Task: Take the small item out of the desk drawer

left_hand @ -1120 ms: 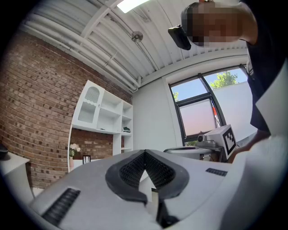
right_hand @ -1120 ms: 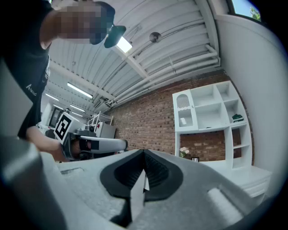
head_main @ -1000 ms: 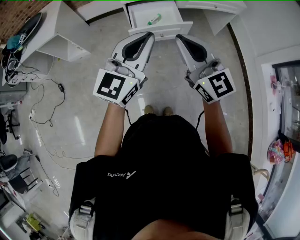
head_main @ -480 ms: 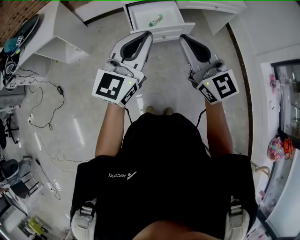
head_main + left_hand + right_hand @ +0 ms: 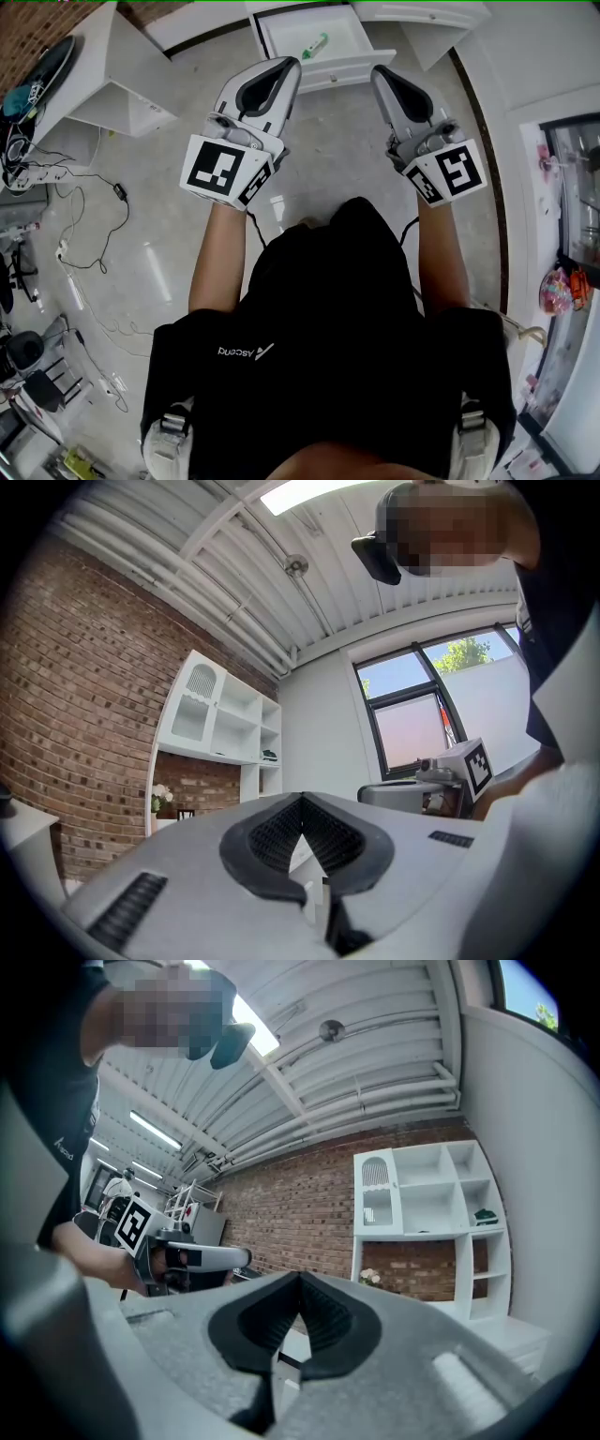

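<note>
Jaws together and empty, the left gripper [image 5: 288, 65] and right gripper [image 5: 380, 72] are drawing nearer the open desk drawer [image 5: 330, 74], its small green item [image 5: 315, 44] lying ungrasped.

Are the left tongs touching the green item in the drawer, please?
Apart: head view shows the left tongs short of the green item.

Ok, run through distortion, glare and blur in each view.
Head view: strong fisheye bend, curving the drawer at the top; glare streaks on the glossy floor. Left gripper view: bright window, dark rounded corners. Right gripper view: same dark corners, brick wall sharp.
</note>
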A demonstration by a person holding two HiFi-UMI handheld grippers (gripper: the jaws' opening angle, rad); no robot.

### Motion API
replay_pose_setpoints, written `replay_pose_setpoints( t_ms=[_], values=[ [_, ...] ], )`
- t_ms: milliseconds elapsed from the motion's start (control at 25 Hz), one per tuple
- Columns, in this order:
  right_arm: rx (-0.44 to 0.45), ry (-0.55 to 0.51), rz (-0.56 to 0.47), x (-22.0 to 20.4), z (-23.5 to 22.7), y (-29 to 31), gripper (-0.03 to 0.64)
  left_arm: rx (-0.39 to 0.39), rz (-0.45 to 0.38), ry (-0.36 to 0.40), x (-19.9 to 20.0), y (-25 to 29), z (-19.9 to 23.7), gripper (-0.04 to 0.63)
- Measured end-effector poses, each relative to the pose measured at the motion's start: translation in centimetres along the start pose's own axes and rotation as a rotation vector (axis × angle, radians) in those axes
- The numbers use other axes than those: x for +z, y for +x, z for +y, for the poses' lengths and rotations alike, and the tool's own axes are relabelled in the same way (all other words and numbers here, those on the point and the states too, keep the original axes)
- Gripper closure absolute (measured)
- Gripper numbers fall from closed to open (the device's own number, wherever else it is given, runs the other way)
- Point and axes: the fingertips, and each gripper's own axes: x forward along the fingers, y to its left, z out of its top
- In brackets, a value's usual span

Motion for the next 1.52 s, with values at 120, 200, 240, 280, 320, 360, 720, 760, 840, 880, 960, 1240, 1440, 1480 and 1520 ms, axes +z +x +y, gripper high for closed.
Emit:
replay_pose_setpoints(
  t_ms=[120, 200, 240, 280, 320, 360, 720, 760, 840, 880, 960, 1240, 1440, 1480, 1520],
  values=[
    [-0.006, 0.002, 0.003, -0.1, -0.5, 0.8, 0.615, -0.005, 0.001, -0.001, 0.1, 0.5, 0.9, 0.597],
    [-0.006, 0.005, 0.006, -0.4, -1.0, 1.6, 0.615, -0.002, 0.004, -0.002, -0.2, 1.0, 1.9, 0.597],
    [-0.006, 0.009, 0.009, -0.8, -1.3, 2.1, 0.615, 0.001, 0.008, -0.003, -0.4, 1.3, 2.4, 0.597],
    [-0.005, 0.012, 0.011, -1.1, -1.7, 2.5, 0.615, 0.004, 0.013, -0.004, -0.8, 1.6, 2.9, 0.597],
    [-0.005, 0.015, 0.013, -1.4, -2.2, 2.9, 0.615, 0.007, 0.017, -0.006, -1.1, 2.0, 3.3, 0.597],
    [-0.005, 0.016, 0.014, -1.7, -2.8, 3.2, 0.615, 0.009, 0.02, -0.007, -1.4, 2.5, 3.7, 0.597],
    [0.017, -0.003, 0.007, -4.0, -8.7, 7.8, 0.615, 0.033, 0.05, 0.008, -3.9, 8.1, 7.8, 0.597],
    [0.019, -0.006, 0.009, -4.3, -9.7, 8.4, 0.615, 0.036, 0.054, 0.01, -4.2, 9.1, 8.3, 0.597],
    [0.026, -0.008, 0.014, -5.0, -11.6, 9.5, 0.615, 0.044, 0.065, 0.011, -5.1, 11.0, 9.4, 0.597],
    [0.029, -0.007, 0.017, -5.5, -12.6, 10.0, 0.615, 0.048, 0.073, 0.01, -5.5, 12.0, 10.0, 0.597],
    [0.036, -0.002, 0.022, -6.3, -14.7, 11.1, 0.615, 0.051, 0.086, 0.011, -6.4, 14.2, 11.0, 0.597],
    [0.071, 0.015, 0.039, -9.0, -22.7, 15.1, 0.615, 0.072, 0.171, 0.036, -10.7, 21.8, 14.7, 0.597],
    [0.098, 0.031, 0.045, -10.9, -28.0, 17.5, 0.615, 0.098, 0.232, 0.034, -13.8, 26.8, 17.1, 0.597],
    [0.106, 0.034, 0.047, -11.2, -28.9, 17.9, 0.615, 0.103, 0.242, 0.033, -14.3, 27.6, 17.5, 0.597],
    [0.114, 0.037, 0.05, -11.6, -29.6, 18.3, 0.615, 0.106, 0.253, 0.033, -14.9, 28.4, 17.8, 0.597]
  ],
)
